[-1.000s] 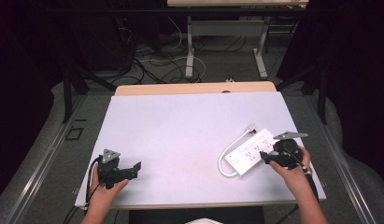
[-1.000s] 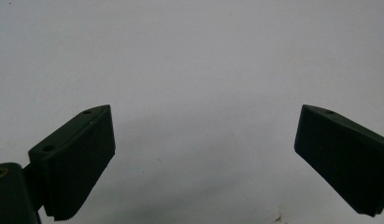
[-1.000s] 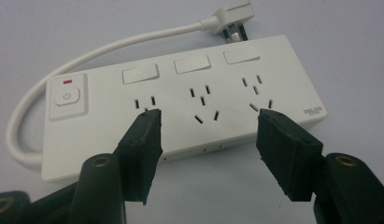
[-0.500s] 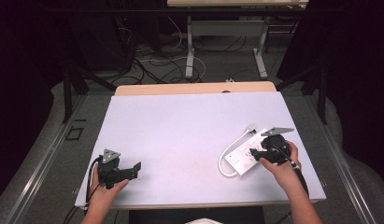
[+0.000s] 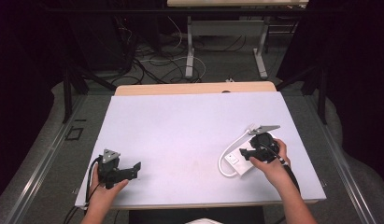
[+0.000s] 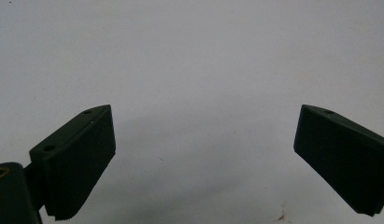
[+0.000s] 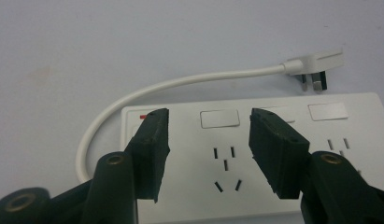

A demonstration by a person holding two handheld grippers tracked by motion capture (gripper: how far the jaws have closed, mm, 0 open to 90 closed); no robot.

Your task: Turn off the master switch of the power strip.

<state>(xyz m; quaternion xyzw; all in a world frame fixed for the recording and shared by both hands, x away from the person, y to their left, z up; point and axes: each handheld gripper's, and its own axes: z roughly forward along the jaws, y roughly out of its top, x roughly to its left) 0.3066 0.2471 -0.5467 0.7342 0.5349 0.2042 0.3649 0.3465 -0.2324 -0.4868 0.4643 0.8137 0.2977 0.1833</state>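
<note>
Lab-like recording room, dark curtained walls, white table (image 5: 180, 126), tangled floor cables (image 5: 157, 65), bare desk legs (image 5: 189, 46)

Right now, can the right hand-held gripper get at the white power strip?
Probably yes. The right hand-held gripper hangs right over the power strip with its jaws apart, and nothing sits between them.

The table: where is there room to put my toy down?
The whole middle and far part of the table is bare, between the left gripper and the power strip. The right near corner is crowded: strip, white cord, right gripper.
</note>
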